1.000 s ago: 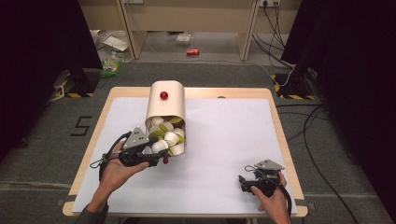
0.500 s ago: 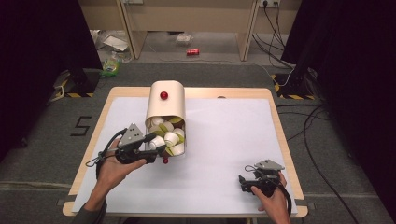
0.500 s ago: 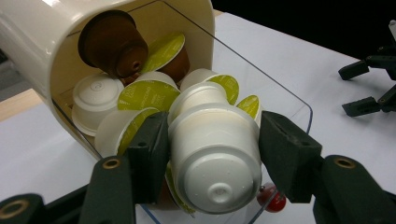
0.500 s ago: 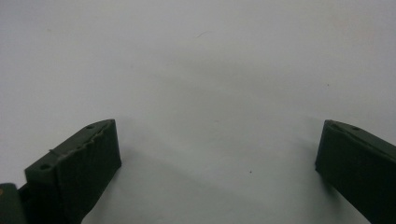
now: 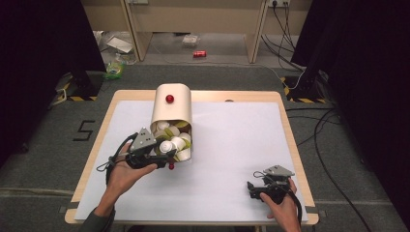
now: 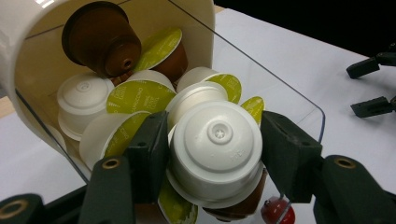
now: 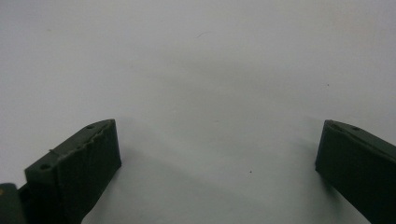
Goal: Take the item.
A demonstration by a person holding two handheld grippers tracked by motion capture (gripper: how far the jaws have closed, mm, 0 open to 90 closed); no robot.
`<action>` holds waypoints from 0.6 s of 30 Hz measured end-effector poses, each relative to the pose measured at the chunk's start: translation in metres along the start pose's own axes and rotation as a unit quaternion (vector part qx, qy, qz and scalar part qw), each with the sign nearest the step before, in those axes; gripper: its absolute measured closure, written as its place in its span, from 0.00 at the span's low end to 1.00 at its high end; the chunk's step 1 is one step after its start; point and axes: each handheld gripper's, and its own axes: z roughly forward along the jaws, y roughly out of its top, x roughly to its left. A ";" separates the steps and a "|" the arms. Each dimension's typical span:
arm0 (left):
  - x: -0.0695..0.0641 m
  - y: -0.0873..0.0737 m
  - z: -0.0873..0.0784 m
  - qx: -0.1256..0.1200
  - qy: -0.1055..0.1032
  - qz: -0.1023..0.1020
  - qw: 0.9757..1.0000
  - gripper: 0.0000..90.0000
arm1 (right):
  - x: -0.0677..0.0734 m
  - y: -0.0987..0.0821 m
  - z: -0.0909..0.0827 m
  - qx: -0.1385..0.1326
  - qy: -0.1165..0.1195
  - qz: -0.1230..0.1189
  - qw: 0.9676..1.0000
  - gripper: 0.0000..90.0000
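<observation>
The left gripper [image 5: 162,155] is held in the left hand [image 5: 123,169], its jaws closed on something. The right gripper [image 5: 252,187] is rested low, jaws spread wide.

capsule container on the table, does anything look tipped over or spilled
Yes. The cream container lies on its side on the white table, coffee capsules heaped at its open mouth. The left gripper is closed on a white capsule there; none lies loose on the table.

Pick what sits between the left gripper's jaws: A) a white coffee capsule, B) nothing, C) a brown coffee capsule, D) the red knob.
A: in the left gripper view, the left gripper has its two black jaws pressed on either side of a white coffee capsule at the mouth of the cream container.
</observation>
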 end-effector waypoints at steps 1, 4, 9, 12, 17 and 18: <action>0.000 0.000 0.000 0.001 -0.002 -0.001 1.000 0.48 | 0.000 0.000 0.000 0.000 0.000 0.000 1.000 0.00; 0.000 -0.001 0.001 -0.002 -0.003 -0.005 1.000 0.48 | 0.000 0.000 0.000 0.000 0.000 0.000 1.000 0.00; -0.002 -0.001 -0.001 0.002 0.002 0.001 1.000 0.48 | 0.000 0.000 0.000 0.000 0.000 0.000 1.000 0.00; -0.001 0.000 -0.002 0.002 0.000 0.002 1.000 0.48 | 0.000 0.000 0.000 0.000 0.000 0.000 1.000 0.00; 0.000 0.003 -0.009 -0.006 -0.005 0.000 1.000 0.48 | 0.000 0.000 0.000 0.000 0.000 0.000 1.000 0.00; 0.000 0.004 -0.010 -0.008 -0.004 0.001 1.000 0.48 | 0.000 0.000 0.000 0.000 0.000 0.000 1.000 0.00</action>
